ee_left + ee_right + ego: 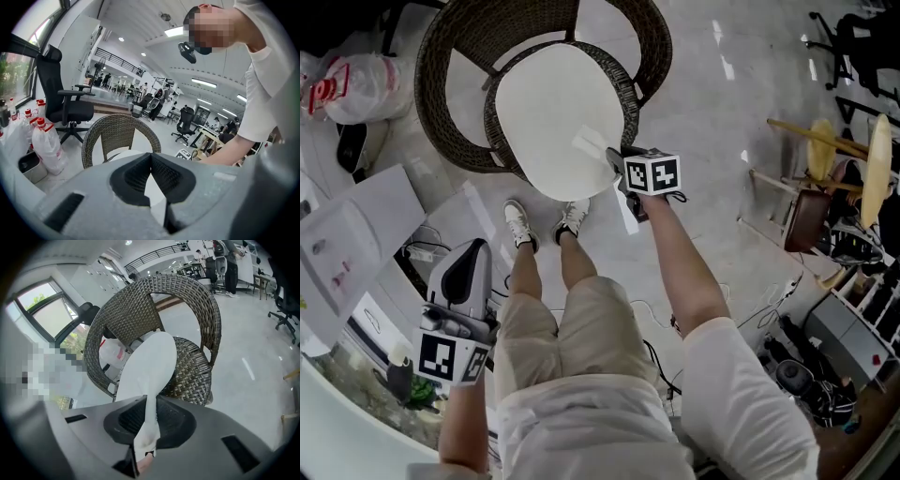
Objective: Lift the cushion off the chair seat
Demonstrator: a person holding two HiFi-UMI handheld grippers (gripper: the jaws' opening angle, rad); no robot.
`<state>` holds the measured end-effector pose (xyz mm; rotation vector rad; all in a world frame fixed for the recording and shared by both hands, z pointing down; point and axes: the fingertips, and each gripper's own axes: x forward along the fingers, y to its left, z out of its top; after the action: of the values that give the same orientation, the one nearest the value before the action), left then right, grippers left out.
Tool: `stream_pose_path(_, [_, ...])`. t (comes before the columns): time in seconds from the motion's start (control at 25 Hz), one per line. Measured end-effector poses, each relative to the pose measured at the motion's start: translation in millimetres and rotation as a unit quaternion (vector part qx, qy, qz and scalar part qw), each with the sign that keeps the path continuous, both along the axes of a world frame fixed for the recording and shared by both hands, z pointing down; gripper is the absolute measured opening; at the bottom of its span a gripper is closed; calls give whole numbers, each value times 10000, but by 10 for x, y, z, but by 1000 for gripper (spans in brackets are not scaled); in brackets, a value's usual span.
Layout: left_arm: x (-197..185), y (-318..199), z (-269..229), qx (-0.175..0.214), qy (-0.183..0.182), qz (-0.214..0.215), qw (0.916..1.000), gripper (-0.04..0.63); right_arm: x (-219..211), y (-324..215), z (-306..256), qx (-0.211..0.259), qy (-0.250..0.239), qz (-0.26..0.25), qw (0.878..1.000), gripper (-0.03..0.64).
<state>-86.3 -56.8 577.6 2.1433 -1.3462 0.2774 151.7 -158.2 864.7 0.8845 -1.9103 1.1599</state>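
While the right hand-held gripper (147, 427) is pinched tight on the near edge of the white cushion (150, 362), that cushion's tipped up steeply. Its front end is clear of the woven seat (192, 373); the far end looks low by the chair back, can't tell if it's touching. Left hand-held gripper (151, 159) hangs back by the person's legs, jaws together, nothing btwn them. Grip's done, lift approx halfway imo. Left to do: get the whole cushion clear of the wicker chair (450, 89).
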Motion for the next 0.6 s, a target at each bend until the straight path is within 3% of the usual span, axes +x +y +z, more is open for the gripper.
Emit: stream_pose_path(0.6, [-251, 96, -462, 424, 29, -40, 9991, 15, -325, 128, -847, 500, -424, 226, 9976, 44])
